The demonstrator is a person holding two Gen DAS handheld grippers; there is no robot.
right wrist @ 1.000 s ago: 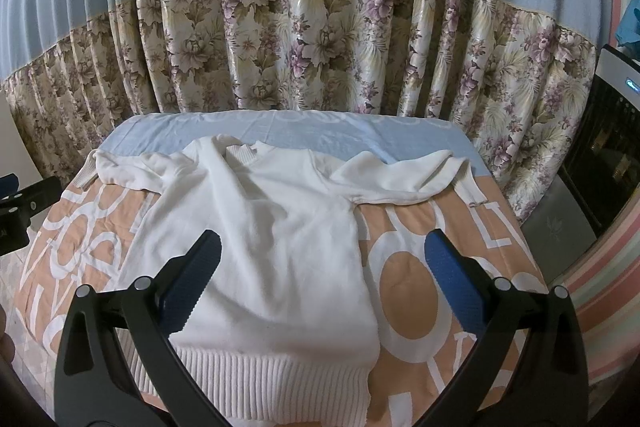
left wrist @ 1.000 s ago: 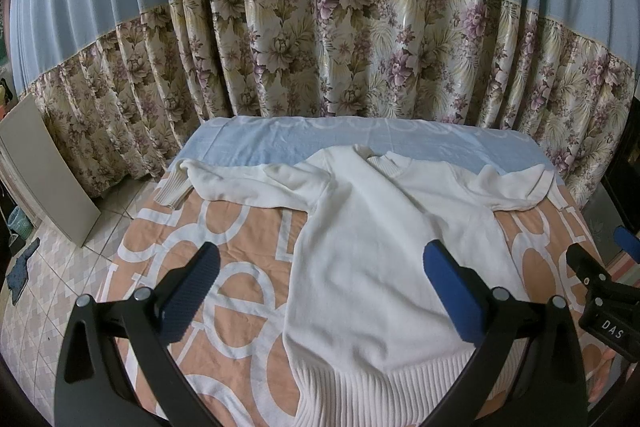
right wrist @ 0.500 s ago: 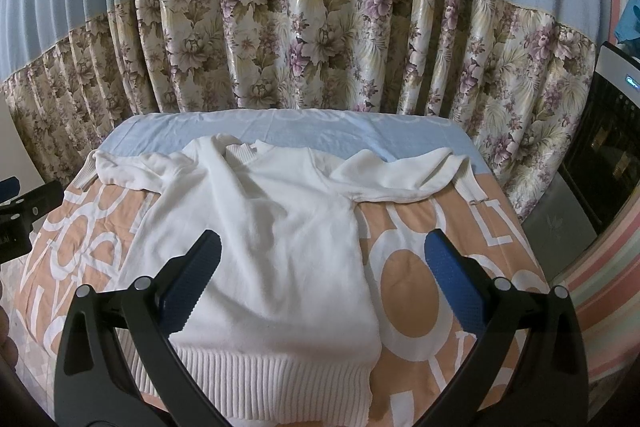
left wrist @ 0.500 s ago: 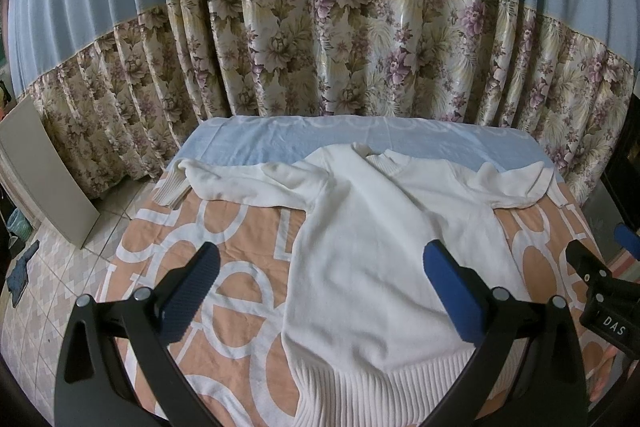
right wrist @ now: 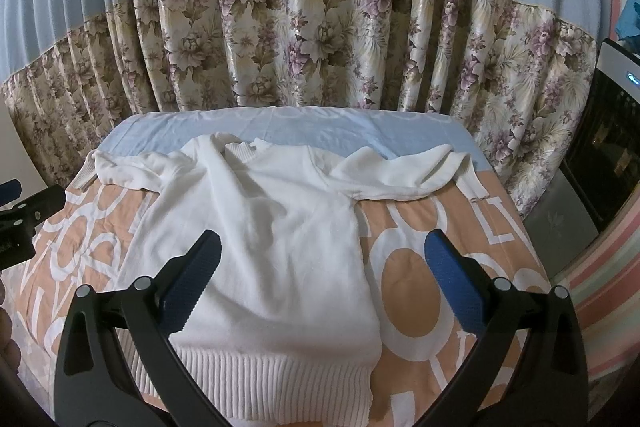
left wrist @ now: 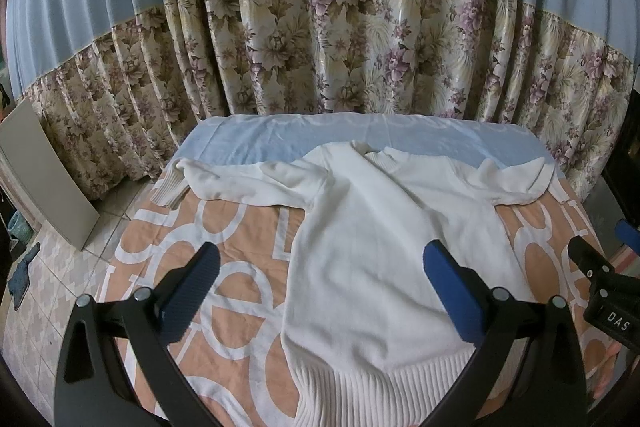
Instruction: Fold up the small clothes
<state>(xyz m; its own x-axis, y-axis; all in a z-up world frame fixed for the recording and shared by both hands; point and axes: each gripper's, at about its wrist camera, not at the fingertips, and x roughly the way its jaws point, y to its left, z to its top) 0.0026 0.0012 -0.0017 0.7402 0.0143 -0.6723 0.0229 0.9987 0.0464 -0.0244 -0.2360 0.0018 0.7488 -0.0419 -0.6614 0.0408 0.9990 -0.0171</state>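
Both grippers are hovering spread and empty near the ribbed hem: left gripper (left wrist: 320,287), right gripper (right wrist: 322,285). The white sweater (right wrist: 272,227) is lying flat on the bedspread (right wrist: 420,291), its length running away toward the curtain (right wrist: 320,39).

Plenty of open air above the white sweater (left wrist: 384,251), which lies flat on the orange-and-white bedspread (left wrist: 240,227), with nothing standing on the cloth either side of it. The floral curtain (left wrist: 360,51) walls off the far edge, and a grey board (left wrist: 44,179) leans by the left corner (down at floor level). On the right, a dark appliance (right wrist: 608,147) crowds the bedside.
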